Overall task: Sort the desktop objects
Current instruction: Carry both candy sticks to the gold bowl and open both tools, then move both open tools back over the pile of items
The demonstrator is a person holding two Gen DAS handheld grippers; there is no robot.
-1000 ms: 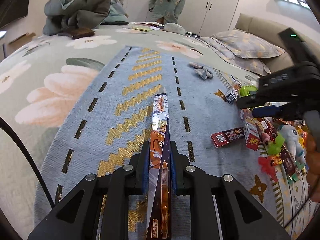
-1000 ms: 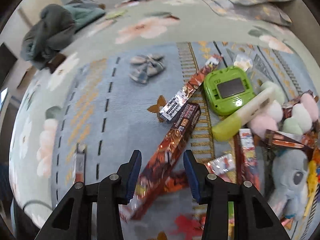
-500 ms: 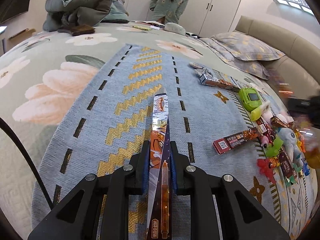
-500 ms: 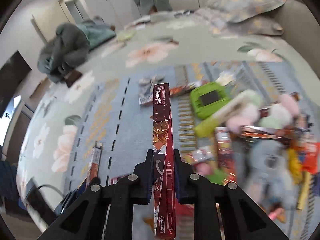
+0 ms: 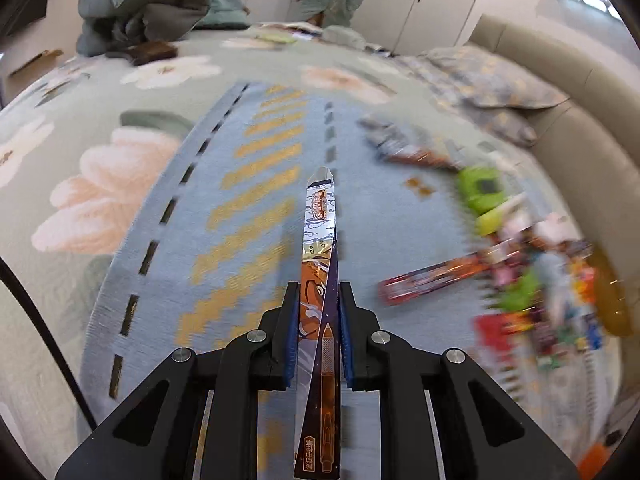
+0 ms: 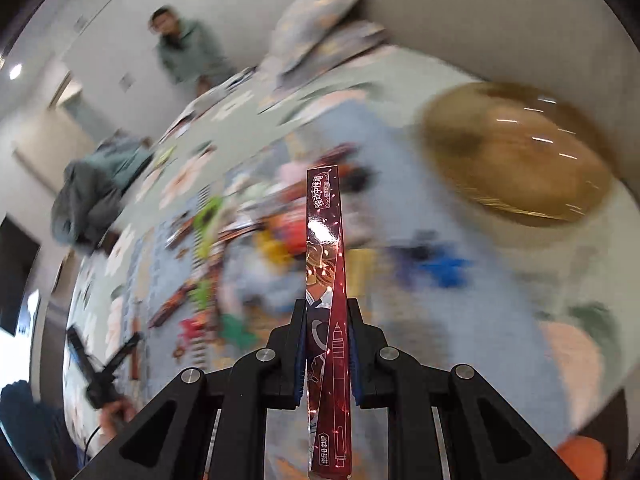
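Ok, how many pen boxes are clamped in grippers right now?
2: an orange pen box in the left gripper, a red pen box in the right gripper. More may lie in the blurred pile.

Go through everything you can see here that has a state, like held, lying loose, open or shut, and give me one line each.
Left tongs: shut on the orange and purple pen box.
Orange and purple pen box: held, pointing forward above the blue rug.
Right tongs: shut on the shiny dark red pen box.
Shiny dark red pen box: held, lifted.
Long red box: lying loose on the rug.
Green gadget: lying flat, blurred.
Amber translucent bowl: contents unclear, blurred.
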